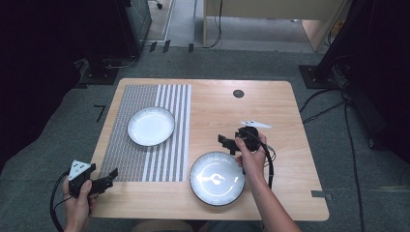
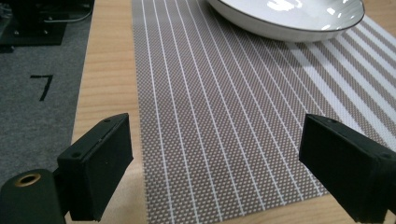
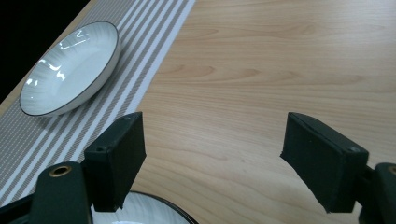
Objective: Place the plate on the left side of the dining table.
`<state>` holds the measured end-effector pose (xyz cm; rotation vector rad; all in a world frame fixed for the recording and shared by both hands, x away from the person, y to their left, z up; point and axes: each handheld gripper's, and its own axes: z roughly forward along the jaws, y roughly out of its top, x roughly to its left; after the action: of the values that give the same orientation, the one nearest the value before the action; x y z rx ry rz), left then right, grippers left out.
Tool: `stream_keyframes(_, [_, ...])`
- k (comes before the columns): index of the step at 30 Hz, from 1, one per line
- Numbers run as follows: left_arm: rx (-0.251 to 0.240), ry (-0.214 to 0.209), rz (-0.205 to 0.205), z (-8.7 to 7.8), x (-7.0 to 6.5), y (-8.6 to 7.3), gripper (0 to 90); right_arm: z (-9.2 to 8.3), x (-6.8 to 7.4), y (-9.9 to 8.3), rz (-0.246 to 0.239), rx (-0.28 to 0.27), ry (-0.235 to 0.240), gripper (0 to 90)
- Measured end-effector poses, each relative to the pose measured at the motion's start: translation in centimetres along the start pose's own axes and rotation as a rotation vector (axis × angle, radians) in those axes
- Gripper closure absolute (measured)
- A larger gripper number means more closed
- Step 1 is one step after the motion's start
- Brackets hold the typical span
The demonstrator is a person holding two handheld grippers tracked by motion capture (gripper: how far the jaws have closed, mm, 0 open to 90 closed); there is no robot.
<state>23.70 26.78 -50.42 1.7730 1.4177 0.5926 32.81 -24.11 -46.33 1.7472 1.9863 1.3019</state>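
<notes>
A white plate with a dark rim [image 1: 151, 126] [image 2: 289, 16] [image 3: 70, 67] sits on the striped placemat [image 1: 145, 133] [image 2: 224, 116] [image 3: 135, 60] on the left half of the wooden table [image 1: 270, 116]. A second white plate [image 1: 217, 178] [image 3: 140, 212] rests on bare wood near the front edge. My left gripper [image 1: 112, 177] [image 2: 215, 172] hovers open over the mat's near left corner, nothing between its jaws. My right gripper [image 1: 226, 143] [image 3: 212, 158] is open above the wood, just behind the near plate, pointing left toward the mat.
A small dark round disc [image 1: 238, 94] is set in the table near its far edge. Cables [image 1: 338, 111] trail over the grey carpet at the right. A desk [image 1: 270, 19] and dark equipment stand beyond the table.
</notes>
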Motion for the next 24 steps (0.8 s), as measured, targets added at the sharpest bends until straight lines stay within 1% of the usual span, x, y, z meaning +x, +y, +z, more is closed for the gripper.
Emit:
stream_keyframes(3, [0.016, 0.012, 0.027, 0.3, -0.2, -0.2, 9.6, -1.0, -0.9, -0.5, 0.015, -0.006, -0.018, 21.4])
stream_keyframes(6, [0.026, 0.002, 0.033, 0.6, -0.3, -0.3, 9.6, -2.1, -1.8, -1.0, 0.035, -0.018, -0.029, 21.5])
stream_keyframes(9, [0.03, -0.004, 0.039, 0.8, -0.5, -0.5, 9.6, -3.2, -2.5, -1.7, 0.037, -0.026, -0.047, 21.6])
stream_keyframes(15, [0.04, -0.007, 0.038, 0.9, -0.5, -0.6, 9.6, -5.0, -4.1, -3.2, 0.065, -0.04, -0.075, 21.9])
stream_keyframes(16, [0.04, -0.007, 0.038, 0.9, -0.5, -0.6, 9.6, -5.0, -4.1, -3.2, 0.065, -0.04, -0.075, 21.9])
stream_keyframes(18, [0.058, -0.001, 0.037, 1.2, -0.4, -0.7, 9.6, -5.6, -4.8, -3.9, 0.076, -0.043, -0.089, 22.1])
stream_keyframes(20, [0.062, -0.002, 0.037, 1.2, -0.4, -0.7, 9.6, -5.8, -5.0, -4.0, 0.077, -0.045, -0.089, 22.1])
stream_keyframes(21, [0.077, -0.006, 0.031, 1.3, -0.3, -0.6, 9.6, -6.2, -5.4, -4.4, 0.08, -0.046, -0.098, 22.1])
stream_keyframes(22, [0.077, -0.006, 0.031, 1.3, -0.3, -0.6, 9.6, -6.2, -5.4, -4.4, 0.08, -0.046, -0.098, 22.1])
stream_keyframes(23, [0.09, -0.005, 0.028, 1.4, -0.3, -0.6, 9.6, -6.3, -5.6, -4.5, 0.076, -0.047, -0.103, 22.2])
stream_keyframes(24, [0.09, -0.004, 0.028, 1.4, -0.3, -0.6, 9.6, -6.7, -6.0, -4.8, 0.081, -0.046, -0.113, 22.2])
